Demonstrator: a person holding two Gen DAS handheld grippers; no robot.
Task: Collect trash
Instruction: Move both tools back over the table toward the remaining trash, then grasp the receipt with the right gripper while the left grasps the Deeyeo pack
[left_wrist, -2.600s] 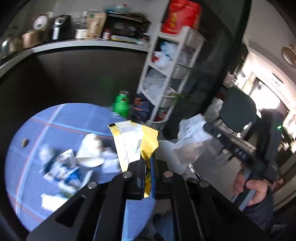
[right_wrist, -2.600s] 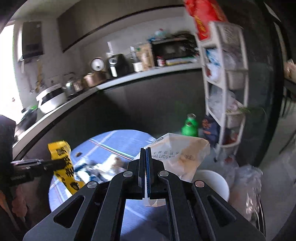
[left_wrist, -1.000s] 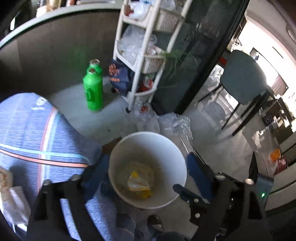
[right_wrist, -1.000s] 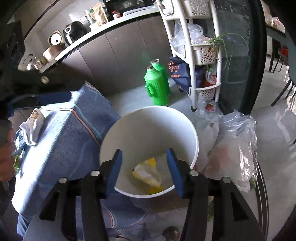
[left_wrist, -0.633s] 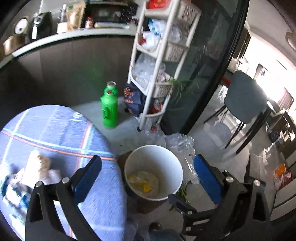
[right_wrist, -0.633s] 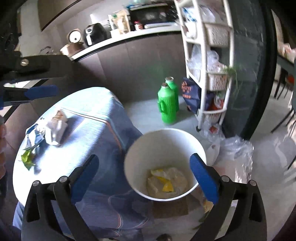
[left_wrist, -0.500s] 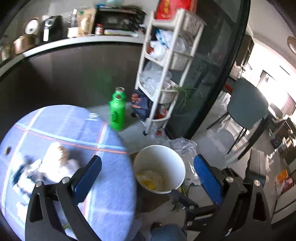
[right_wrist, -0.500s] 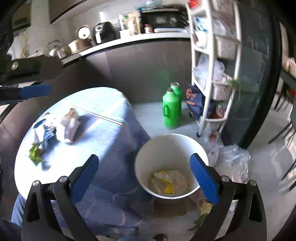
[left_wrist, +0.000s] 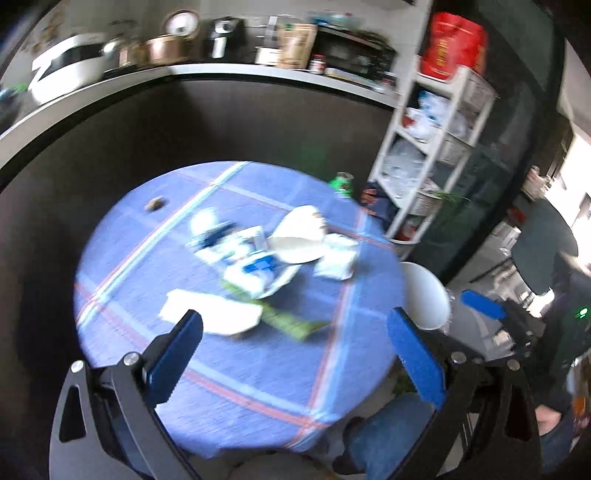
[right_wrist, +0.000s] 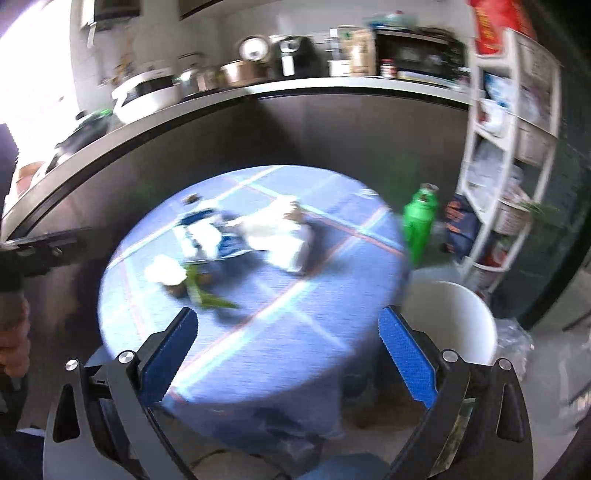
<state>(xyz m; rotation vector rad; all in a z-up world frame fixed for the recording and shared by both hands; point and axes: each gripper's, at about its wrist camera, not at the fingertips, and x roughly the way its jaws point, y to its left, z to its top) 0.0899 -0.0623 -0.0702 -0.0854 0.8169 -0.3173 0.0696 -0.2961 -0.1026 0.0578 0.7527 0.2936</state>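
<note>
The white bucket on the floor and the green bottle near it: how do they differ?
The white bucket is wide, round and open at the top; the green bottle is narrow, tall and capped. The bucket stands right beside the round table, nearer the camera; the bottle stands farther back, next to the white shelf rack. Both stand upright on the floor.
</note>
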